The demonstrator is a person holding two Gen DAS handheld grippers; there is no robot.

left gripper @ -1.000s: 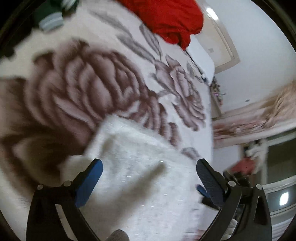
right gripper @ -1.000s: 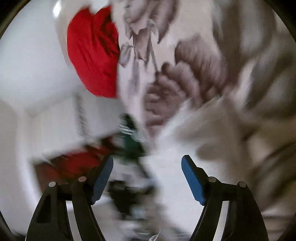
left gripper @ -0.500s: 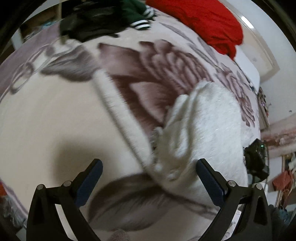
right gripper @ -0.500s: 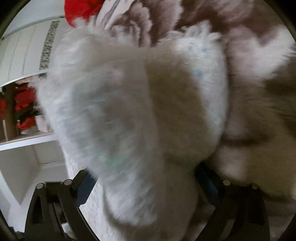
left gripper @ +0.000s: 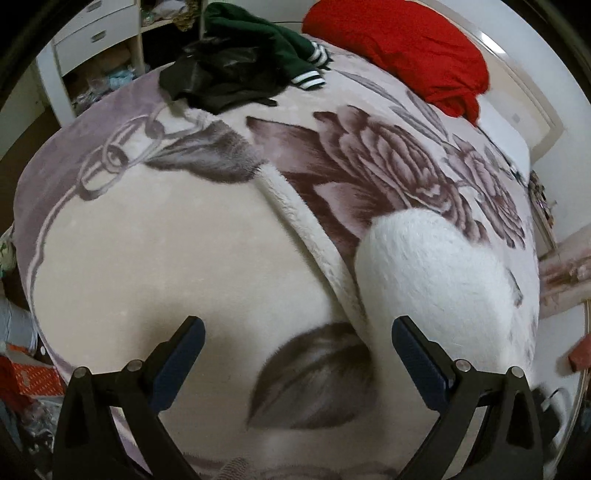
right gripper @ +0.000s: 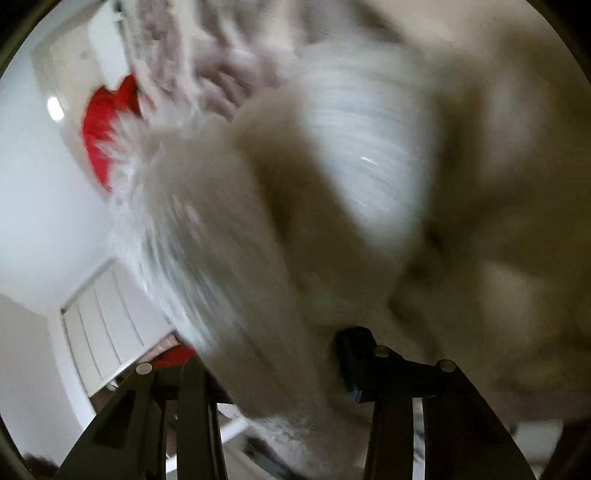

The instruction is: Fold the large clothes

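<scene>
Item: white fluffy garment (left gripper: 436,280), bunched in a rounded heap on the flowered blanket (left gripper: 177,258) of the bed, on the right side of the left wrist view. In the right wrist view the same garment (right gripper: 258,229) fills the frame, blurred.

Left gripper (left gripper: 295,354): over the blanket, jaws wide apart, holding nothing; garment lies just beside its right finger.

Right gripper (right gripper: 273,369): pressed into the white pile, which bulges between and over the jaws. Likely clamped on it, but blur and fabric hide the tips; cannot tell.

Also present: red cloth (left gripper: 402,48), black and green clothes (left gripper: 243,70) at the far end of the bed; drawers (left gripper: 96,33) beyond.

Step in hand, by judgement: taking up the garment to spread it; no fold made yet.

Next move calls for: left gripper finding an edge or corner, then both pulling the garment flat.
</scene>
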